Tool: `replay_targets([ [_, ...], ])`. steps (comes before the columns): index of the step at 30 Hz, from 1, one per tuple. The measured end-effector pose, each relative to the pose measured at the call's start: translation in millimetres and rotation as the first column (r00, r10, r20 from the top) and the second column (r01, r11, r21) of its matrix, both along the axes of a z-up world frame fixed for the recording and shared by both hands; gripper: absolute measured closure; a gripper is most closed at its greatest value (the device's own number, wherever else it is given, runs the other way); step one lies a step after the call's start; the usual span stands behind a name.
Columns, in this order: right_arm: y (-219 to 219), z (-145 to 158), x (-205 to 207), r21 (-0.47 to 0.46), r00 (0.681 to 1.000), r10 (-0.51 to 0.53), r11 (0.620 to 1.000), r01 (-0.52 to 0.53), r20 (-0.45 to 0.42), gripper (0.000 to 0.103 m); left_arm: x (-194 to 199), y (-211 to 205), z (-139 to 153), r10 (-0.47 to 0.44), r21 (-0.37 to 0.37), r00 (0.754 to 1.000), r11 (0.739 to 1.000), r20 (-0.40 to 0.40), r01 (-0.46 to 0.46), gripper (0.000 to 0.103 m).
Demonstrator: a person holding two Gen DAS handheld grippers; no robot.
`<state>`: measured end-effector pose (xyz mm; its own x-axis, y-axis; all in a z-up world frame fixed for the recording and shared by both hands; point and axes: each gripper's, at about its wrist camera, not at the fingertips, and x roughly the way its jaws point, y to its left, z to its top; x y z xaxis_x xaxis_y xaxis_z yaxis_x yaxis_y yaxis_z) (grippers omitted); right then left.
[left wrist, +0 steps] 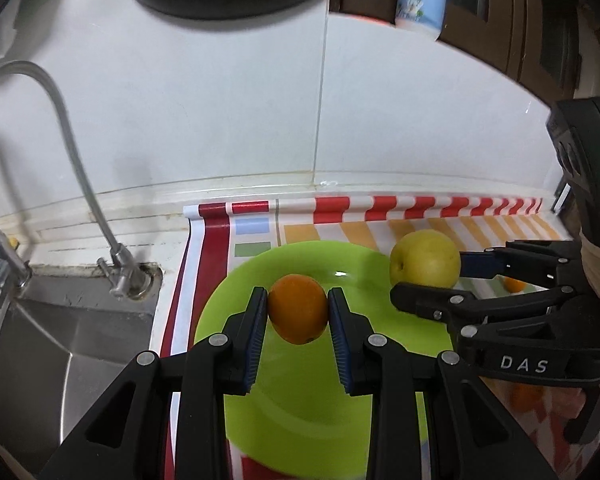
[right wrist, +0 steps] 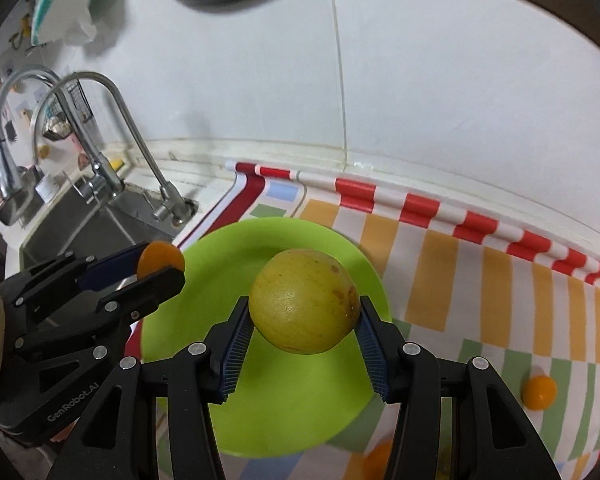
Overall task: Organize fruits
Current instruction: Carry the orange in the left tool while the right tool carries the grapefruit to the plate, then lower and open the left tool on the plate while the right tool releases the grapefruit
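Observation:
My left gripper (left wrist: 298, 312) is shut on an orange (left wrist: 298, 309) and holds it above the green plate (left wrist: 296, 412). My right gripper (right wrist: 304, 320) is shut on a yellow-green pear (right wrist: 305, 306) and holds it above the same plate (right wrist: 296, 408). In the left wrist view the right gripper (left wrist: 426, 276) and its pear (left wrist: 425, 258) show at the plate's right rim. In the right wrist view the left gripper (right wrist: 160, 266) with the orange (right wrist: 160, 258) shows at the plate's left rim. The plate has nothing lying in it.
The plate lies on a striped mat (right wrist: 460, 280) on the counter. A small orange (right wrist: 539, 392) lies on the mat at the right, another (right wrist: 378, 460) near the front. A steel sink (left wrist: 68, 344) with taps (left wrist: 72, 168) lies to the left. A tiled wall (left wrist: 380, 100) stands behind.

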<state>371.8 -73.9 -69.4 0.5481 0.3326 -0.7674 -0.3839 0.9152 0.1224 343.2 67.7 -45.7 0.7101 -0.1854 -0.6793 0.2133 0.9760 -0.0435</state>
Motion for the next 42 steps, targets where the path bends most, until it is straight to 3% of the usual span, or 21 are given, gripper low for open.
replay_targets([
  [4,8,-19,27,-0.025,0.996,0.031,0.999,-0.033,-0.080,0.051,22,1,-15,-0.019,-0.005,0.998,1.000,-0.058,0.019,0.072],
  [8,12,-32,39,-0.057,0.993,0.048,0.997,-0.054,-0.107,0.051,40,2,-31,-0.039,-0.012,0.991,0.999,-0.128,0.038,0.072],
  [11,13,-38,43,-0.070,0.992,0.047,0.996,-0.055,-0.118,0.051,42,4,-34,-0.013,0.000,0.992,1.000,-0.127,0.013,0.070],
  [13,11,-34,42,-0.068,0.995,0.041,0.997,-0.047,-0.089,0.049,39,6,-30,-0.001,0.000,0.994,1.000,-0.111,0.001,0.062],
  [16,9,-24,38,-0.055,0.998,0.041,0.998,-0.044,-0.051,0.042,28,6,-20,0.012,0.018,0.997,1.000,-0.081,-0.011,0.061],
  [23,-3,10,7,-0.025,0.998,0.000,1.000,0.001,0.067,0.042,-1,6,11,0.031,0.032,1.000,0.999,0.002,-0.031,0.057],
  [31,-27,39,-49,-0.033,0.972,-0.092,0.994,0.102,0.215,0.042,-46,-5,40,0.042,0.008,0.996,0.999,0.077,-0.043,0.044],
  [42,-66,57,-120,0.020,0.945,-0.180,0.983,0.182,0.273,0.042,-107,-30,63,0.018,-0.009,0.989,1.000,0.149,-0.017,0.037],
])
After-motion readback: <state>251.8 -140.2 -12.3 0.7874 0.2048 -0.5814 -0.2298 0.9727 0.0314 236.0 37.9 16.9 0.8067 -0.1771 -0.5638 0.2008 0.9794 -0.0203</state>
